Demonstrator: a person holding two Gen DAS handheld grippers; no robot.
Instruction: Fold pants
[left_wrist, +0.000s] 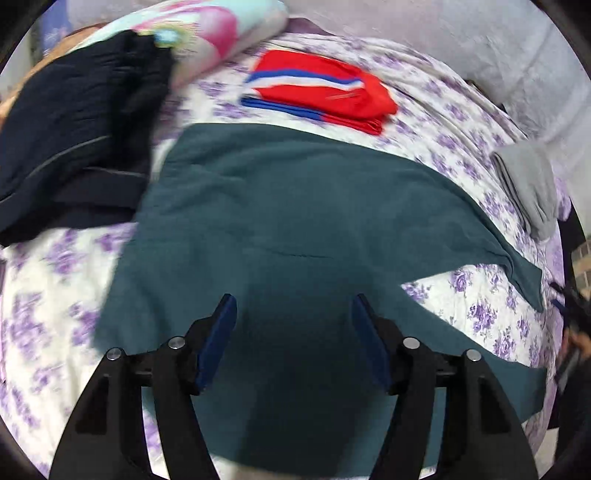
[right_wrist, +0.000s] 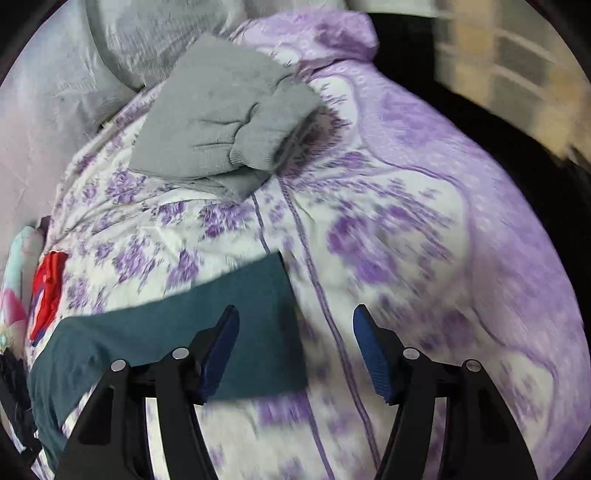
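Now both my grippers, left (left_wrist: 293, 325) and right (right_wrist: 295, 336), are spread and empty; the pants (left_wrist: 295, 206) lie flat below the fingers, so grabbing one layer could spoil the fold.

The pants (left_wrist: 295, 206) are a plain dark teal, lying on a bedsheet (left_wrist: 461, 140) of white printed with purple flowers, which in the right wrist view turns to solid lilac with paler scrolls toward three o'clock. At twelve o'clock of the pants a folded garment (left_wrist: 321, 88) is bright red with a white and blue stripe, at ten o'clock a navy garment (left_wrist: 74, 129) has thin grey piping beside a pillow (left_wrist: 221, 29) of pale aqua and pink. A plain grey garment (left_wrist: 532, 184) sits at three o'clock, and both grippers' pads (left_wrist: 218, 339) are dark blue on black.
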